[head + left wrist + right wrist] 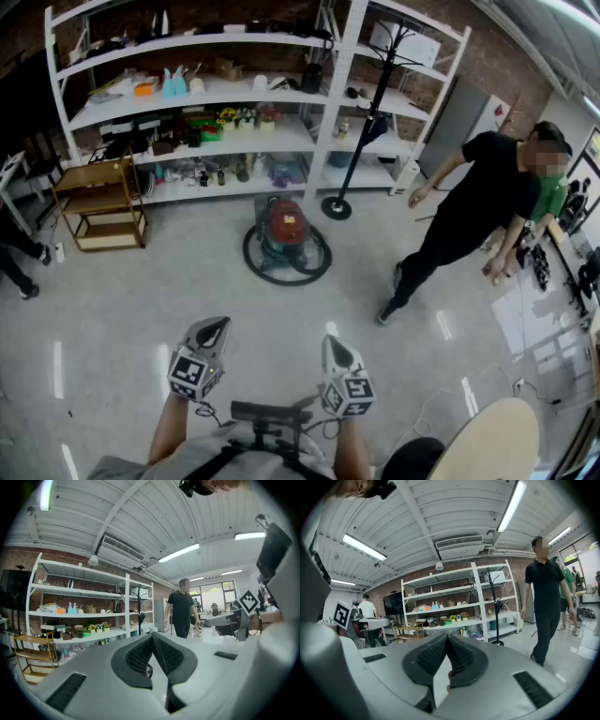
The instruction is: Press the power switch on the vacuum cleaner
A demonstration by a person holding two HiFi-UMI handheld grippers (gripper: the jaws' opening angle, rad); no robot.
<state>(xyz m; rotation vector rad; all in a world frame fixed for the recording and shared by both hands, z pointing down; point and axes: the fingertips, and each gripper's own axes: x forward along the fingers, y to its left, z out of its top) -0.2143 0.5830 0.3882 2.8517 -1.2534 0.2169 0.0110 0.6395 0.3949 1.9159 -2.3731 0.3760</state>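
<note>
Standing well apart from the vacuum cleaner (284, 232), a red canister set on the floor (141, 291) inside its coiled black hose (281, 278), just in front of the white shelving (187, 94) and near the base of a coat stand (336, 208). Holding the left claw (217, 326) and the right claw (333, 345) low and close to the body, pointed roughly toward the machine and touching nothing. Showing, in the left gripper view, dark ribbed pads (138, 657) pressed together at the tip with nothing between them; likewise in the right gripper view, pads (429, 657) closed tip to tip and empty.

Judged as the approach step, with the press not yet begun. Cannot make out the power switch from here: too small to pick out on the canister.

Calls next for crossing the floor to the vacuum cleaner, bending down, finding the switch on the housing, then bringing one closed claw tip squarely and firmly onto it. No need to spread the tips for a poke. Worth minding the hose loop underfoot, and the person in black (464, 211) off to the right, well apart from the machine. Also a wooden trolley (98, 202) off to the left by the shelving, out of the way.
</note>
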